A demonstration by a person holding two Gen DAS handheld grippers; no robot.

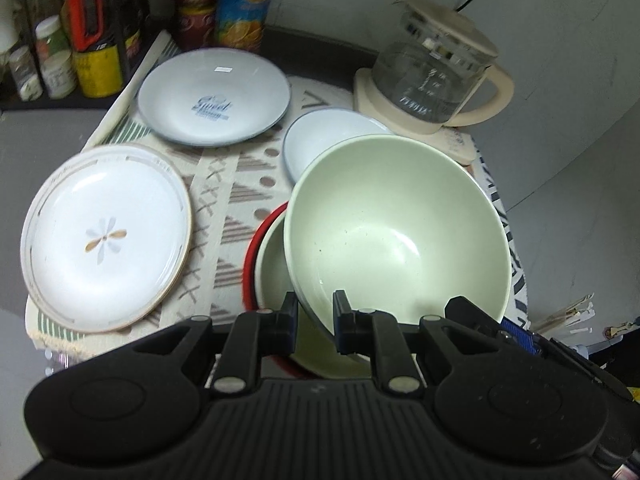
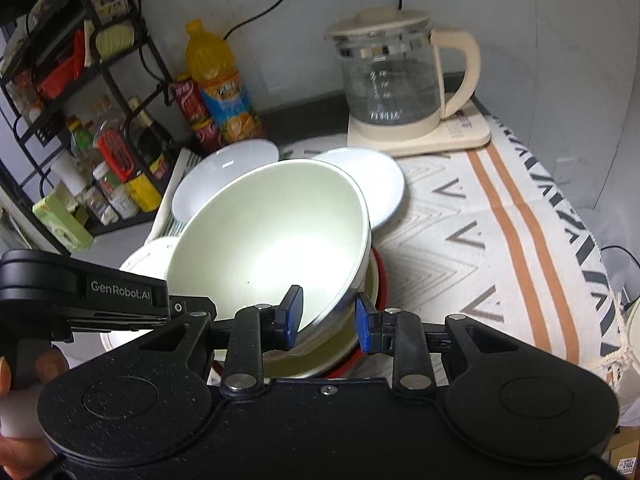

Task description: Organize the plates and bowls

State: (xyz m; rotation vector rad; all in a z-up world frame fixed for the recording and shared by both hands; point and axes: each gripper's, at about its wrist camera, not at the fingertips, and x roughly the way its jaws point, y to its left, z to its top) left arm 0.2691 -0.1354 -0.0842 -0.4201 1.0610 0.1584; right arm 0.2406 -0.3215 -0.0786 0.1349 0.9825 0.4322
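Note:
A large pale green bowl [image 1: 392,220] [image 2: 268,232] hangs tilted over a red-rimmed bowl [image 1: 250,256] [image 2: 381,280] that has another green bowl [image 1: 272,268] nested in it. My left gripper [image 1: 316,310] is shut on the big bowl's near rim. My right gripper [image 2: 328,312] straddles the rim on the other side, one pad inside and one outside, gripping it. On the patterned cloth lie a white flower plate [image 1: 104,236], a blue-rimmed plate with lettering [image 1: 212,96] [image 2: 224,176] and a smaller pale plate [image 1: 320,136] [image 2: 376,184].
A glass kettle [image 1: 432,68] [image 2: 392,80] stands on its cream base at the back right. Juice and sauce bottles [image 1: 240,4] and a black spice rack [image 2: 80,120] crowd the back left. The cloth [image 2: 500,240] runs on to the right of the bowls.

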